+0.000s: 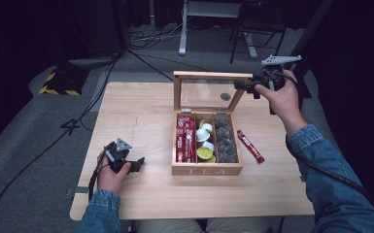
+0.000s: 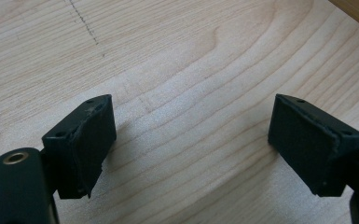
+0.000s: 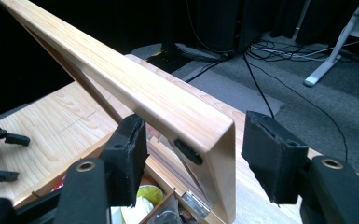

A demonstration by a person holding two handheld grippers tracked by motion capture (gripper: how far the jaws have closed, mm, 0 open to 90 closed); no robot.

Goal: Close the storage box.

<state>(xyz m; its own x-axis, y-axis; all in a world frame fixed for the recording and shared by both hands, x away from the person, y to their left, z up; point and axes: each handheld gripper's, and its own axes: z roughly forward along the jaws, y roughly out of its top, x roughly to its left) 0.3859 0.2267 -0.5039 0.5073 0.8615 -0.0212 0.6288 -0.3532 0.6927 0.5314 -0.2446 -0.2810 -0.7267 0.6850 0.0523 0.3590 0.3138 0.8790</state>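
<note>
Straddling the raised lid [image 3: 168,109], right hand-held gripper [image 3: 193,154] gapes

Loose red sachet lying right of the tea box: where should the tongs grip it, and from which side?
Grip the red sachet across its narrow width near the middle, coming straight down from above. It lies flat on the table, long and thin, angled away from the tea box, with bare wood along both long edges for the jaws. The right tongs are nearer but sit open astride the lid.

Hidden or cropped bits

We can't read the red sachets [image 1: 185,138]; dark packets [image 1: 225,140] too small to identify; lid [image 3: 135,88] runs off the right gripper view's top-left.
</note>
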